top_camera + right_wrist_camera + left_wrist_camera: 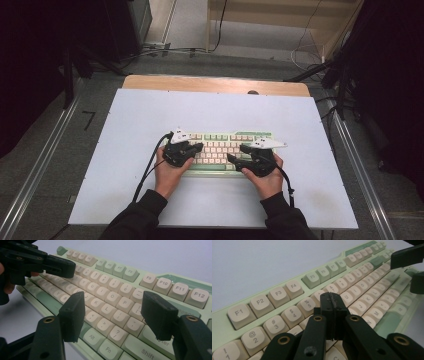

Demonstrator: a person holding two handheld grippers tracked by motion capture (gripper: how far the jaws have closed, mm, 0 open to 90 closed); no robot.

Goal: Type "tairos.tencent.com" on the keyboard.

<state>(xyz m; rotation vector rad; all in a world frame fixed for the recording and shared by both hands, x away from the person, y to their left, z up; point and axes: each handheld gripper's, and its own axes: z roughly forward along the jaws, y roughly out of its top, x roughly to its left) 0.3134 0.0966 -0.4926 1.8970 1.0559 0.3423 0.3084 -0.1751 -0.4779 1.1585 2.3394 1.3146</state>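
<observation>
My pale green keyboard with cream keycaps (220, 150) lies mid-table, long axis left-right. My left gripper (334, 307), jaws pressed together, hovers over its left keys; my right gripper (112, 315), spread, hovers over the right.

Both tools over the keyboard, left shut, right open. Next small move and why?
Probably lower the left tool a touch to press a key: its jaws are shut into one blunt tip hanging just over the upper letter rows of the keyboard, near the 6/7 keys. The right tool is open astride the K/L area, badly shaped for pressing one key.
</observation>
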